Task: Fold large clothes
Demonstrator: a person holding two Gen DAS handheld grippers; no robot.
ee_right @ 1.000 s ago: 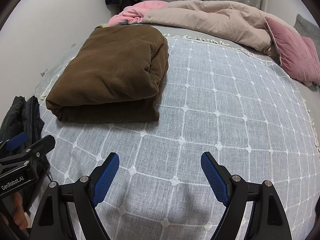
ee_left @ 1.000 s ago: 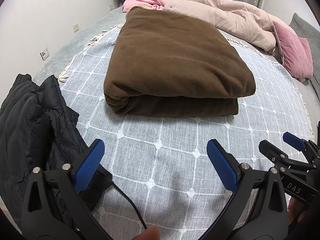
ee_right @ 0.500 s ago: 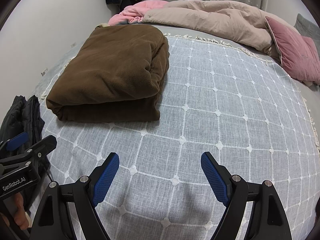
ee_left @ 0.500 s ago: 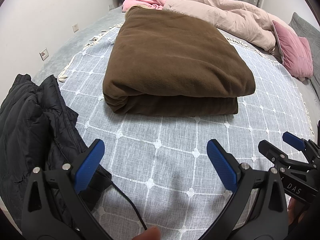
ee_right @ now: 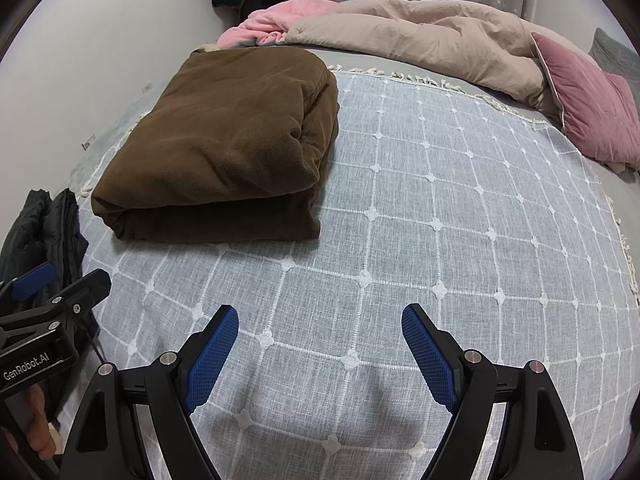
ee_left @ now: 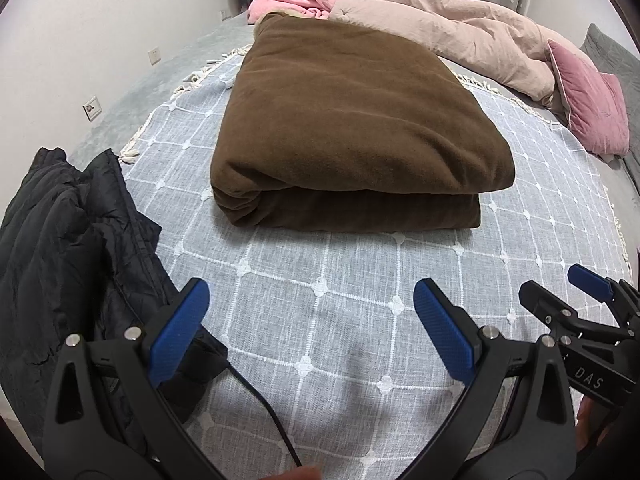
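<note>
While spread, both grippers (ee_left: 310, 332) (ee_right: 320, 354) hover level.

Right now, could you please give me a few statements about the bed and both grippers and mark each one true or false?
1. The folded brown fleece garment lies on the grey checked bedspread. True.
2. The left gripper is shut on the brown garment. False: it is open, holding nothing.
3. The black quilted jacket lies crumpled at the bed's left edge. True.
4. The right gripper grips the pink velvet cushion. False: it is open over bare bedspread; the cushion lies far off.
5. The beige duvet covers the brown garment. False: it lies behind it.
</note>
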